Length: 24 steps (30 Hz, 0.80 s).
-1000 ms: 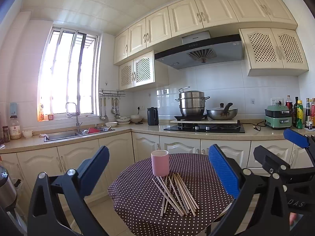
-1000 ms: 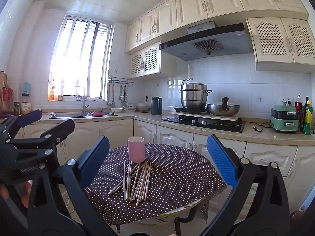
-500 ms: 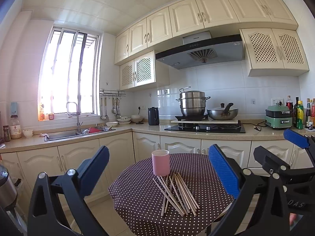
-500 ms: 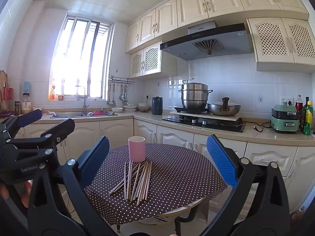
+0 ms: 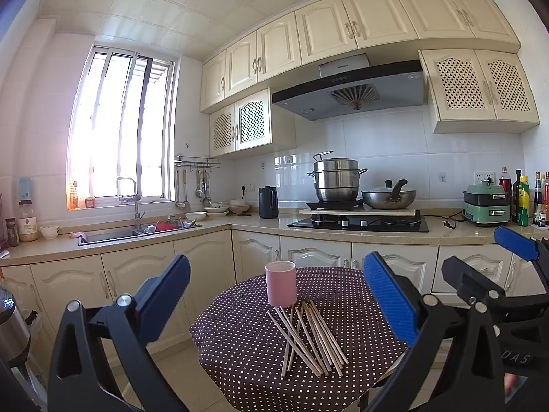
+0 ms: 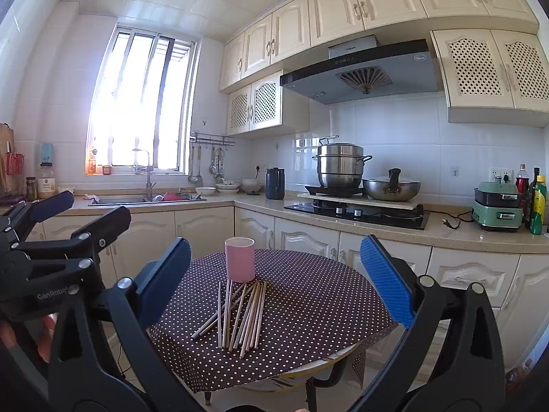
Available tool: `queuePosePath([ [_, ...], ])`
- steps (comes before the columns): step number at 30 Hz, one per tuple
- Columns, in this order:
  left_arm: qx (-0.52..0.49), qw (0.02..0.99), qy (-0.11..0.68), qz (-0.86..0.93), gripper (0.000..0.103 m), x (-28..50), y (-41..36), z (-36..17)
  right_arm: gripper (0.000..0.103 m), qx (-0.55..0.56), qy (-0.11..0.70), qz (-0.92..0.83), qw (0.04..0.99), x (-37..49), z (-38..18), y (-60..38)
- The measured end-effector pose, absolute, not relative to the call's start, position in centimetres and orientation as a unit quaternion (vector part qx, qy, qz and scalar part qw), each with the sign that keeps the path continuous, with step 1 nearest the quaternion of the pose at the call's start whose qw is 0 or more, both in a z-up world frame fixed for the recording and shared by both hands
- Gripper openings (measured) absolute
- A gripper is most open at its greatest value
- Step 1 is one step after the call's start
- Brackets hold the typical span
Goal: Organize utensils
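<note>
A pink cup (image 5: pixel 280 283) (image 6: pixel 240 258) stands upright on a round table with a dark polka-dot cloth (image 5: pixel 240 350) (image 6: pixel 308 285). Several pale wooden chopsticks (image 5: pixel 308 336) (image 6: pixel 242 312) lie loose in a heap just in front of the cup. My left gripper (image 5: pixel 276 298) is open, held back from the table and well short of the chopsticks. My right gripper (image 6: pixel 276 283) is open too, also short of the table with nothing between its fingers. Each gripper shows at the edge of the other's view.
Cream cabinets and a counter run behind the table, with a sink (image 5: pixel 109 235) at the left and a hob with a steel pot (image 5: pixel 336 180) and a pan (image 5: pixel 387 199). A green appliance (image 5: pixel 485 206) and bottles stand at the right. A hand (image 6: pixel 46 336) holds the left gripper.
</note>
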<state>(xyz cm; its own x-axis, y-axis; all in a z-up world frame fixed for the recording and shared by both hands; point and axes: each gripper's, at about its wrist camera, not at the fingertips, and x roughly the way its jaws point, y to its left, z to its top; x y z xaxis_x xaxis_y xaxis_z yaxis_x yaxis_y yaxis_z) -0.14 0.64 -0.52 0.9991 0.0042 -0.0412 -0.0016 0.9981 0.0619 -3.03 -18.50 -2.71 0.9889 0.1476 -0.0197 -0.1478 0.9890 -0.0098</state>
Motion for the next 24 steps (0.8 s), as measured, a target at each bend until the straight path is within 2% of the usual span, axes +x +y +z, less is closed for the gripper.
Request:
queuePosePath([
  [24, 0.031, 0.999, 0.021, 0.005, 0.099, -0.25, 1.06, -0.69, 0.097, -0.006, 0.012, 0.075, 0.997, -2.82, -2.99, -17.68],
])
